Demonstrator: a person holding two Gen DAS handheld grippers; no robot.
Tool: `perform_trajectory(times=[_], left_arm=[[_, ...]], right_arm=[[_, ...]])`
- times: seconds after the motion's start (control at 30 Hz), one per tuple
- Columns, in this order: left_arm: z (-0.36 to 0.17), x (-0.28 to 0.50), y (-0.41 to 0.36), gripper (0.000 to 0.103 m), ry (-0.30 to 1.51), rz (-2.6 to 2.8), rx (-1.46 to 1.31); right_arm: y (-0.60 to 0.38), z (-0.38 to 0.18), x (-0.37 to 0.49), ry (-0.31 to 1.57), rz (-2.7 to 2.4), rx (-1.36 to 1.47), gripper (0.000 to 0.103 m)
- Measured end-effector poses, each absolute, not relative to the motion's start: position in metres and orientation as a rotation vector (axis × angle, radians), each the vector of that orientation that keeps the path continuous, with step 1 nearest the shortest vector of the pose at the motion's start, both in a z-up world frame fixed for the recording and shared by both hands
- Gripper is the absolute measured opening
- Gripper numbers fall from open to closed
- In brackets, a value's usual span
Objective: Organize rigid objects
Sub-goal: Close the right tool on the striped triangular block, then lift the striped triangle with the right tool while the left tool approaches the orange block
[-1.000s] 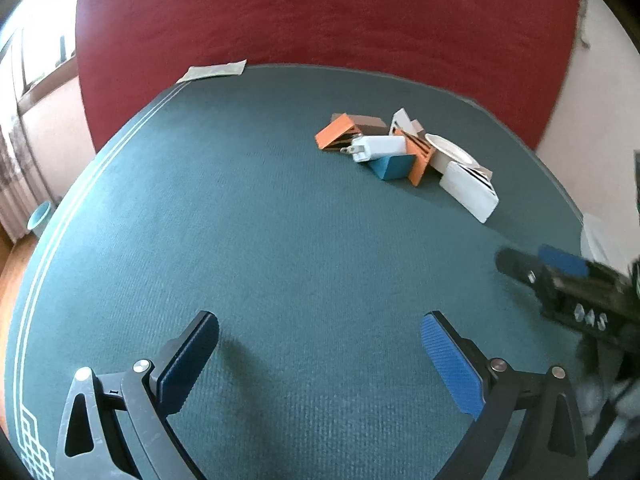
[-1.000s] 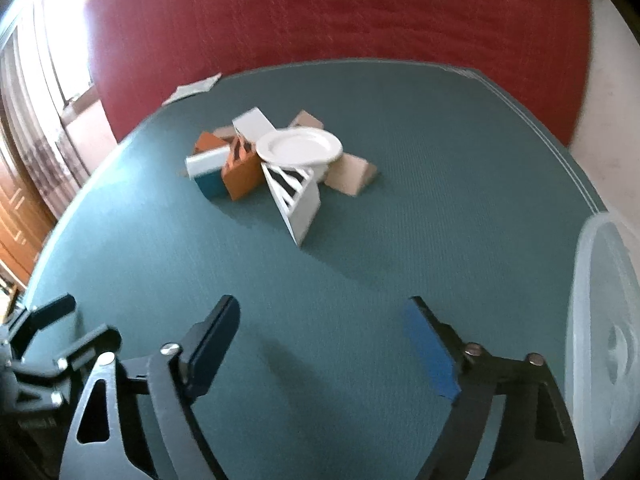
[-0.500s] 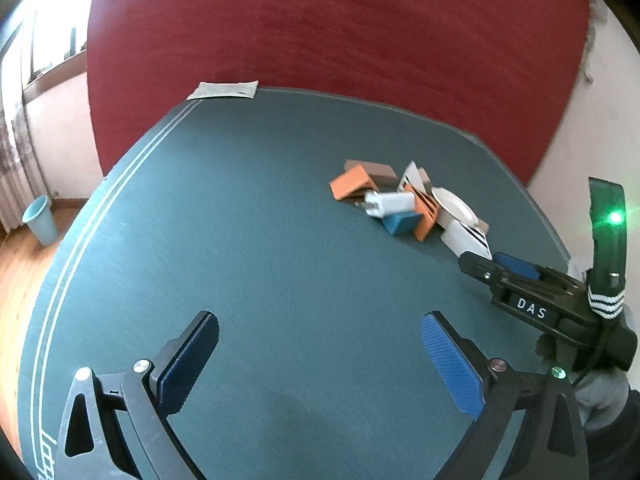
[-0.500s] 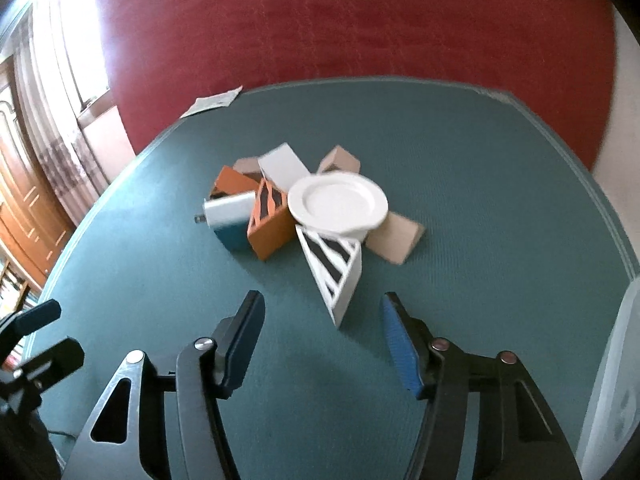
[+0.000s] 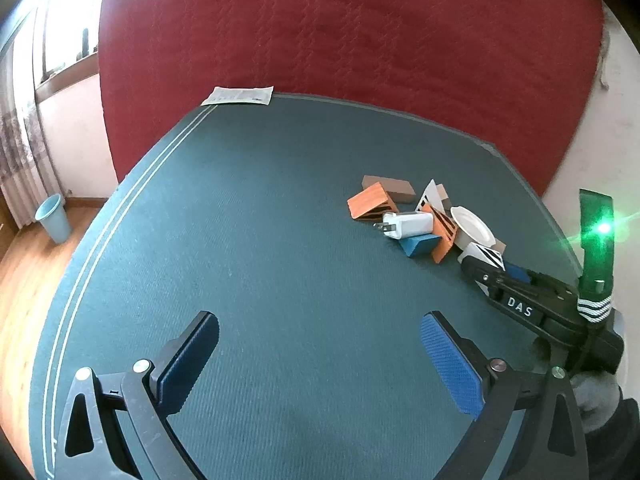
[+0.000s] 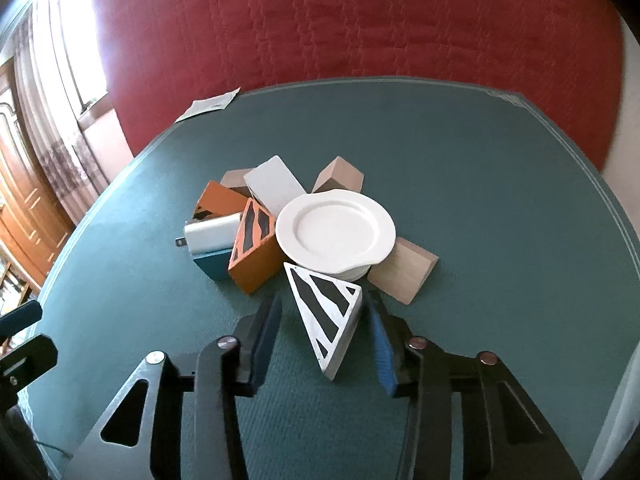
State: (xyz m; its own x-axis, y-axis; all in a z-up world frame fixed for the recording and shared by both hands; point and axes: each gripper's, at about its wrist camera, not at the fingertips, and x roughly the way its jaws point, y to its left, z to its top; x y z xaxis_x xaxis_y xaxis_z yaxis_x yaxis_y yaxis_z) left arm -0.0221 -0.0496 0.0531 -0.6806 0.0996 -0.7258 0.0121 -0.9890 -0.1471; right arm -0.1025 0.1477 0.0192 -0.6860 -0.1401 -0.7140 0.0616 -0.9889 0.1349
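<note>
The right tongs (image 6: pixel 324 336) are closing around the white wedge with black stripes (image 6: pixel 326 312), which lies on the green table (image 6: pixel 500 208) at the near edge of the pile; the right pad looks to touch it, the left pad stands just clear. Behind the wedge sits a white plate (image 6: pixel 335 233) (propped on blocks), with an orange striped block (image 6: pixel 254 252) and a white charger (image 6: pixel 210 234) to its left. The left tongs (image 5: pixel 320 364) hang wide apart over bare table, holding nothing.
</note>
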Motion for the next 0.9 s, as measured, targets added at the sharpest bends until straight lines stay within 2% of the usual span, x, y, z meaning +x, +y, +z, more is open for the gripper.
perform_trajectory(times=[0.13, 0.9], left_arm=[[0.052, -0.027, -0.047, 0.102, -0.214, 2.828, -1.250], [0.046, -0.034, -0.034, 0.102, -0.177, 2.840, -1.300]], right_arm=[[0.150, 0.018, -0.103, -0.171, -2.781, 1.193, 0.037], [0.155, 0.015, -0.090, -0.199, -2.768, 1.174, 0.037]])
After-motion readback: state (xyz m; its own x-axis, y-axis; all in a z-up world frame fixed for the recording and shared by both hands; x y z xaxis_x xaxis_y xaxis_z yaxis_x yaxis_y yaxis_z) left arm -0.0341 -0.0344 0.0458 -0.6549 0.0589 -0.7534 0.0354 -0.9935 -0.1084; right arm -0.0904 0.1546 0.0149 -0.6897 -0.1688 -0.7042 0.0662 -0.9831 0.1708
